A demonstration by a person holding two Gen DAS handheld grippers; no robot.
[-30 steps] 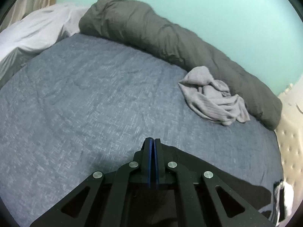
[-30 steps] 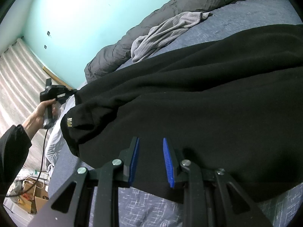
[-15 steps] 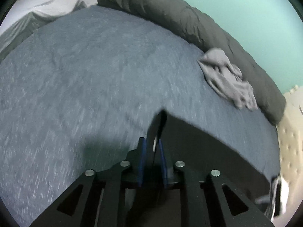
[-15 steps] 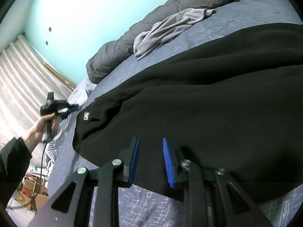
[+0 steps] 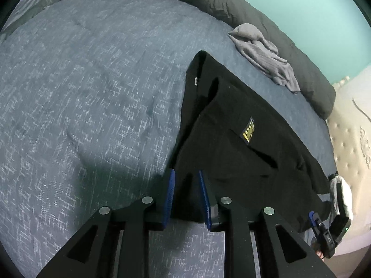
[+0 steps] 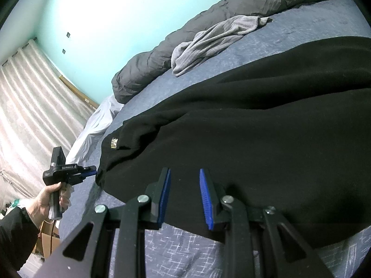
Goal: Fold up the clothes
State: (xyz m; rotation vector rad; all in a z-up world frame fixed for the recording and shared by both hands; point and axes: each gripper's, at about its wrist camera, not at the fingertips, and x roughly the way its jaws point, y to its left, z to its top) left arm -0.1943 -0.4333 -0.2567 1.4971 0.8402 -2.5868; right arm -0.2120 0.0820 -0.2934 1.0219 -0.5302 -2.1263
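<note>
A black garment (image 5: 231, 143) lies spread on the bed, with a yellow label (image 5: 248, 132) showing on it. My left gripper (image 5: 186, 172) is open, and the garment's near corner lies between and under its blue pads (image 5: 170, 194). In the right wrist view the same garment (image 6: 266, 139) fills the middle. My right gripper (image 6: 184, 170) stands open over its near edge. That view also shows the left gripper (image 6: 89, 170) held by a hand (image 6: 49, 194) at the garment's left corner. The right gripper (image 5: 313, 220) appears at the lower right of the left wrist view.
A crumpled grey garment (image 5: 264, 55) lies past the black one, against a rolled dark grey duvet (image 5: 231, 7). The blue-grey bedcover (image 5: 81, 92) stretches to the left. A cream tufted headboard (image 5: 352, 143) is on the right. Curtains (image 6: 23, 104) and a white sheet (image 6: 92, 127) are beyond the bed.
My left gripper was shut on the black garment's corner, lowered it to the bed and opened; the corner now lies flat. The right gripper stayed open in place.
</note>
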